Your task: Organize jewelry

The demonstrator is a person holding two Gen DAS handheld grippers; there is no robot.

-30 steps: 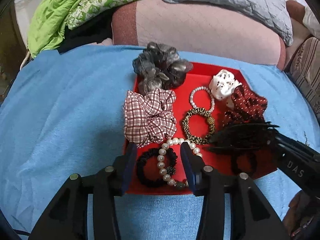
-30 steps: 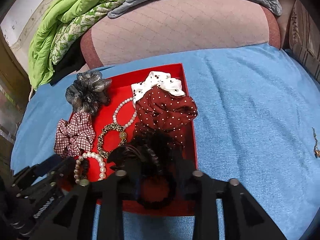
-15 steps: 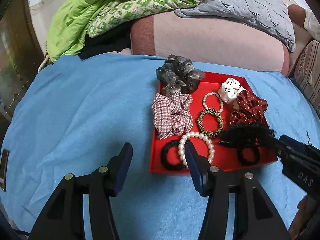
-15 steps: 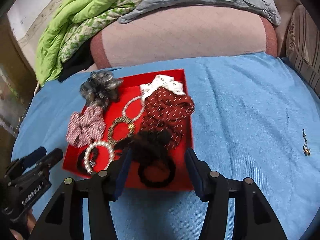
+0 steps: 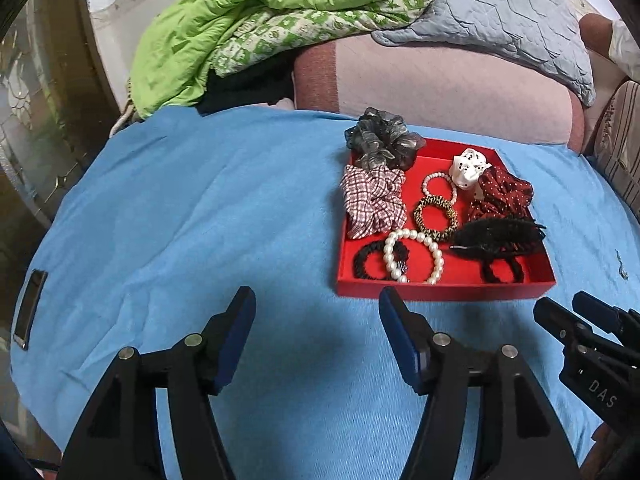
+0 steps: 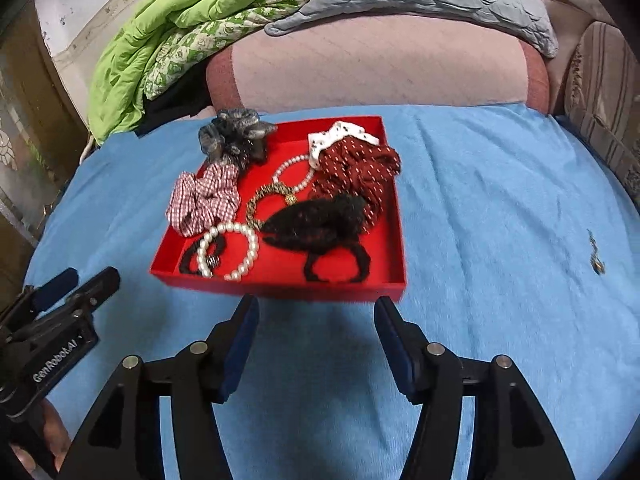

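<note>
A red tray (image 5: 440,290) (image 6: 280,290) lies on the blue cloth. It holds a grey scrunchie (image 5: 382,138), a plaid scrunchie (image 5: 372,202), a white scrunchie (image 5: 468,168), a dark red dotted scrunchie (image 5: 500,196), a black feathery hair piece (image 5: 496,236) (image 6: 316,220), a large pearl bracelet (image 5: 412,254) (image 6: 230,254), a small pearl bracelet (image 5: 438,186), a leopard hair tie (image 5: 435,218) and a black hair tie (image 5: 370,262). My left gripper (image 5: 316,308) is open and empty, short of the tray's near left corner. My right gripper (image 6: 316,308) is open and empty, just short of the tray's front edge.
A small chain pendant (image 6: 595,252) lies on the blue cloth (image 6: 500,220) right of the tray. A dark phone (image 5: 30,314) lies at the cloth's left edge. A pink cushion (image 6: 380,60), a green quilt (image 5: 240,28) and a grey pillow (image 5: 508,16) are piled behind.
Both grippers have drawn back from the tray toward me. The right gripper let go of the black feathery hair piece, which now rests in the tray. Both sets of jaws opened wider.
</note>
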